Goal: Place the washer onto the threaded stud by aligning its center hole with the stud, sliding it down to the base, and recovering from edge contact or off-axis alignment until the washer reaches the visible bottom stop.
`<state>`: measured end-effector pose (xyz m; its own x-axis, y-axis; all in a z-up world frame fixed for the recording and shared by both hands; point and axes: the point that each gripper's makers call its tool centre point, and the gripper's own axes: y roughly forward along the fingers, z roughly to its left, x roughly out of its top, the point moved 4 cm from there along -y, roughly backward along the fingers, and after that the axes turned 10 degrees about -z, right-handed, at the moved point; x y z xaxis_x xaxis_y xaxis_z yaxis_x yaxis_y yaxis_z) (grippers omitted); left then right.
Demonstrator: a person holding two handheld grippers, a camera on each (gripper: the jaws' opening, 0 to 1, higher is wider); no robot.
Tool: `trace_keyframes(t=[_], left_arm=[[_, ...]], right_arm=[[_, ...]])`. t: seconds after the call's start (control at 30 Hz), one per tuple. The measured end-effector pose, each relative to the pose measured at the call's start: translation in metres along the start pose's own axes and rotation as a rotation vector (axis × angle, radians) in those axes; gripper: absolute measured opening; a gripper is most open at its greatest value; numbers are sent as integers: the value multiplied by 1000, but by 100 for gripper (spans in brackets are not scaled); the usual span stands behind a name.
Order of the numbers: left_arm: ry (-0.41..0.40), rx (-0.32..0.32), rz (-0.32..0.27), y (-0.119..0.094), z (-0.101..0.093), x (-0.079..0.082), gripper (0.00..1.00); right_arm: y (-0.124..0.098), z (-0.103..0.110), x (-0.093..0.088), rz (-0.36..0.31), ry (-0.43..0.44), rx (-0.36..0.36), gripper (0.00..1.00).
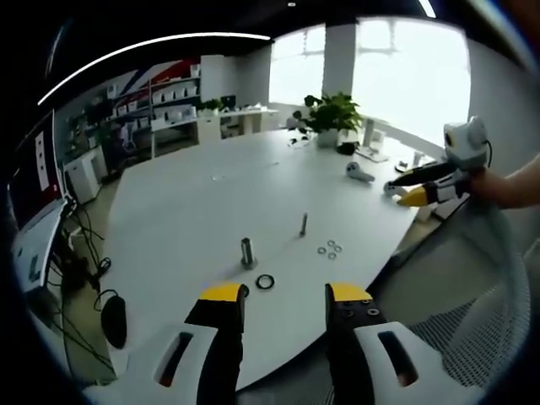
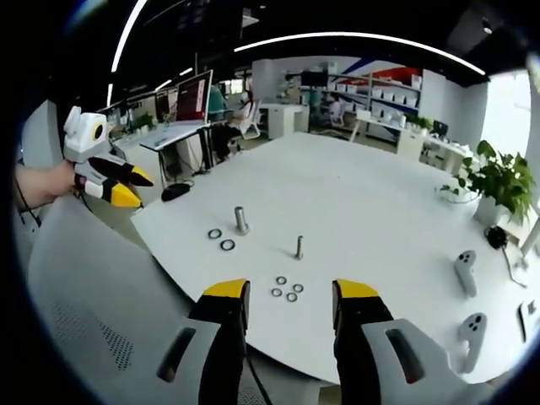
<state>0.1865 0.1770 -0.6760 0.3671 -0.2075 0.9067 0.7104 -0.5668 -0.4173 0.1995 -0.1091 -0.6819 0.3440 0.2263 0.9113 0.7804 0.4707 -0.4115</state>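
Note:
A short threaded stud (image 1: 304,224) (image 2: 299,246) stands upright on the white table (image 1: 194,211) (image 2: 354,186). Several small metal washers (image 1: 331,249) (image 2: 287,289) lie flat beside it, toward the table edge. My left gripper (image 1: 287,295) is open and empty, hanging over the table edge short of the stud. It also appears at the left of the right gripper view (image 2: 143,191), held by a hand. My right gripper (image 2: 291,294) is open with nothing between its jaws, just short of the washers. It enters the left gripper view from the right (image 1: 398,191).
A metal cylinder (image 1: 247,251) (image 2: 241,219) stands near the stud, with black rings (image 1: 265,282) (image 2: 228,245) beside it. Two white controllers (image 2: 464,268) and a potted plant (image 1: 329,114) (image 2: 502,181) sit farther off. A grey mesh chair back (image 2: 93,287) (image 1: 481,312) is below the table edge.

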Motion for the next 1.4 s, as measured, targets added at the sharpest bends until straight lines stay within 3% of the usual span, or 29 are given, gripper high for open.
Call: trace_keyframes(t=[1.07,1.23,1.3,1.4], left_arm=[[-61,-24,68,4,-1,-12,38],[-108,-29,127,7,2,-22,40],[-105,-33,130,6,1,-21,39],[-97,-36,75,4,3,-10,38]], right_arm=[[1,4,-3,14,26,33,39],[0,1,-1,1,38,20,38],[0,1,-1,-1,41,18,38],[0,0,-1,1,41,18,38]])
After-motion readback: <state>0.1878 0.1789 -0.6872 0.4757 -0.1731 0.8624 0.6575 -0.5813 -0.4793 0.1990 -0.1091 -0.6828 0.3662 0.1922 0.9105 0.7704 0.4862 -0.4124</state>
